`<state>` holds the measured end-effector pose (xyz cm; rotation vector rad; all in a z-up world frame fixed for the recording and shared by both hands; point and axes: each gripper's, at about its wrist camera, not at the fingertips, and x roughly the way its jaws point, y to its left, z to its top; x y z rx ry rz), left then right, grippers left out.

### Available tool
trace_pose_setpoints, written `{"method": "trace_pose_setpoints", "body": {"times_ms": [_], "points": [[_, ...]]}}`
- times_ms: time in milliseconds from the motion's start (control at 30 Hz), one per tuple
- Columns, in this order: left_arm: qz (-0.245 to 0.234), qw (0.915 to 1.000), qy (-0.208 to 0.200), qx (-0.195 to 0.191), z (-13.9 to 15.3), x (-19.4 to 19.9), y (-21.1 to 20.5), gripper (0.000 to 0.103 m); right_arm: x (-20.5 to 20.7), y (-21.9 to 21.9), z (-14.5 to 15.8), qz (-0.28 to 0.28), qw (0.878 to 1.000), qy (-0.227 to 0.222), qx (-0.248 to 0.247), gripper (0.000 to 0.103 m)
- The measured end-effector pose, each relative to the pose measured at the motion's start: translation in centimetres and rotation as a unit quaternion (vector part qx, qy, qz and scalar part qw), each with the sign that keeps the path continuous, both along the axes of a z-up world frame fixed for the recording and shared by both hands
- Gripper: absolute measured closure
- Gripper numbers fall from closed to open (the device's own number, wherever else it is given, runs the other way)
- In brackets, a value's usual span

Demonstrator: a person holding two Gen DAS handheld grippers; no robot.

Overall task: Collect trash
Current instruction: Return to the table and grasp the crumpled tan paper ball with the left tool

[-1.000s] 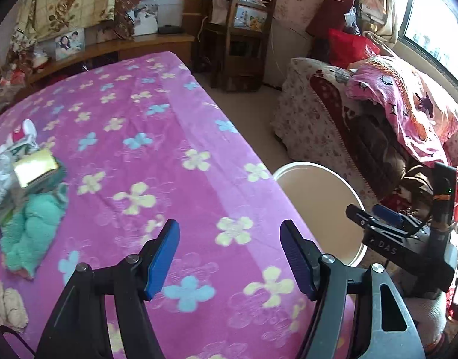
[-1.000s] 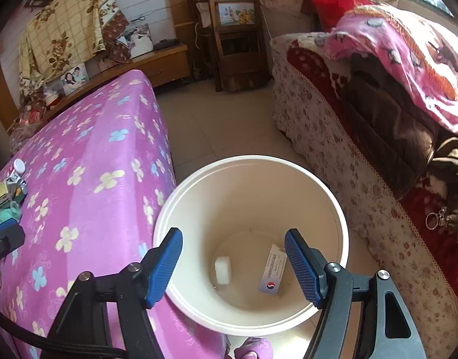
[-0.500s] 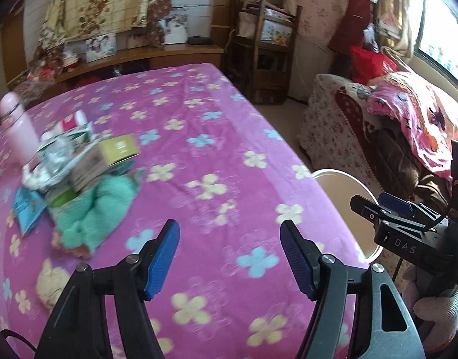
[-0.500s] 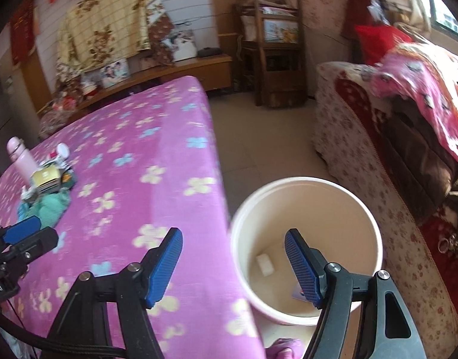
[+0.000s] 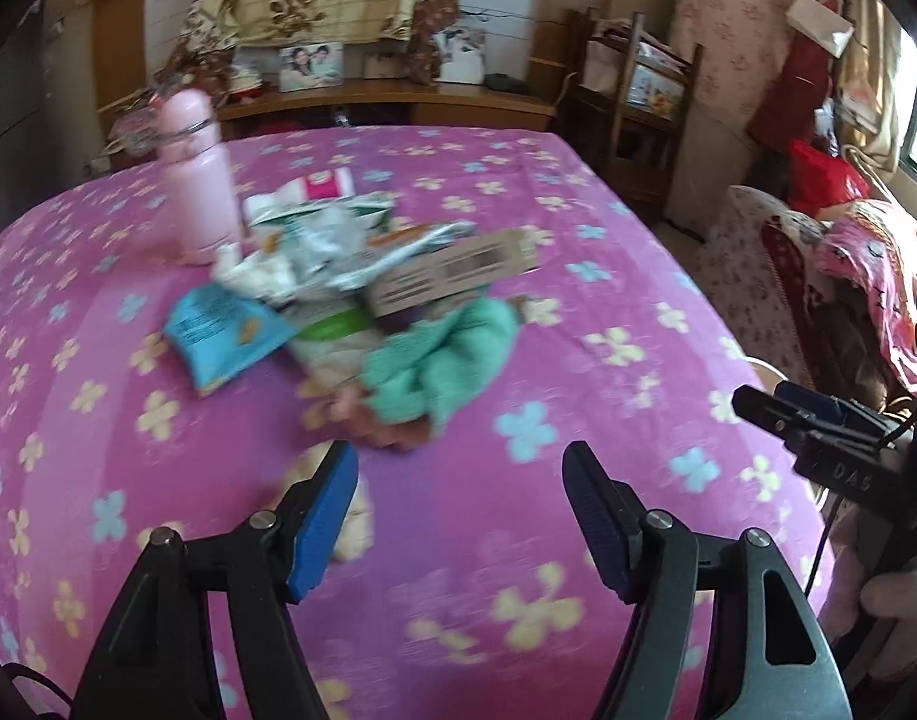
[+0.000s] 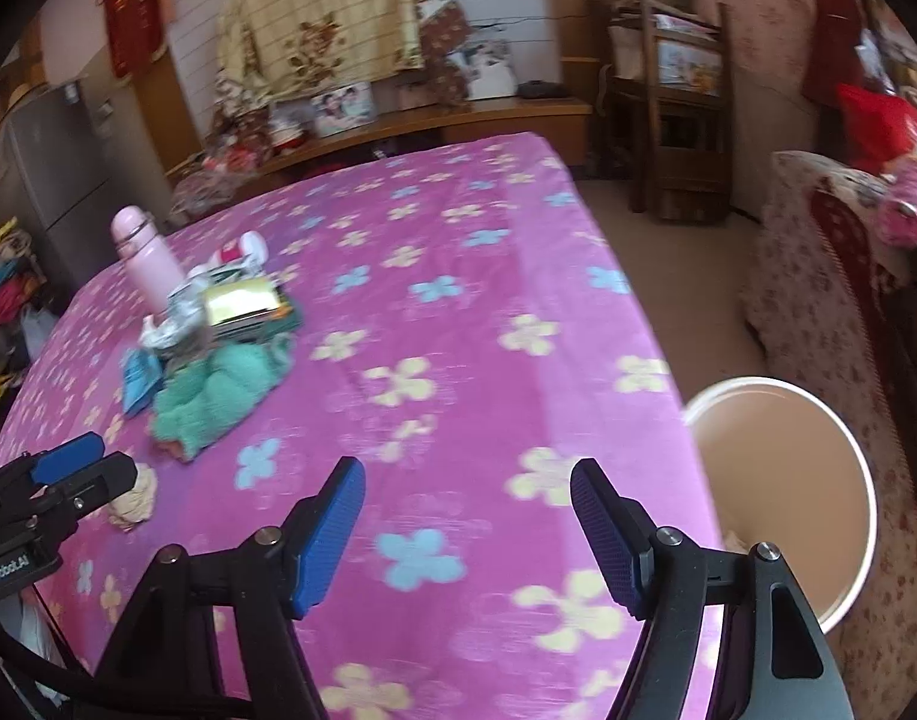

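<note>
Pink flowered cloth carries a heap of wrappers beside a pink bottle. Left gripper, jaws spreading, and right gripper, jaws apart, both hold nothing.

One pink bottle, upright on the bench.
One cardboard box, just right of the bottle, atop the heap.
One blue packet, in front of the bottle.
One green cloth, in front of the box.
One cream bucket, well right of the bottle, beside the bench.
Crumpled wrappers beside the bottle: count unclear.
</note>
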<state>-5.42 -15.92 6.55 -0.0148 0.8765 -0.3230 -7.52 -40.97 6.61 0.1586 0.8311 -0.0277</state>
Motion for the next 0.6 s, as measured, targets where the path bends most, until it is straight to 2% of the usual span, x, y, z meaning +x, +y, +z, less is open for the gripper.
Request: {"method": "trace_pose_setpoints", "body": {"times_ms": [133,300,600], "points": [[0.015,0.9998,0.01,0.003,-1.0,0.2,2.8,0.03,0.8,2.2,-0.3,0.023,1.0,0.005,-0.002,0.029],[0.028,0.9992,0.027,-0.013,-2.6,0.7,5.2,0.03,1.4,4.0,-0.5,0.041,0.999,0.013,-0.002,0.029],[0.033,0.9987,0.039,-0.005,-4.3,2.2,5.7,0.03,2.9,5.8,-0.1,0.066,0.998,0.009,0.01,0.029]]}}
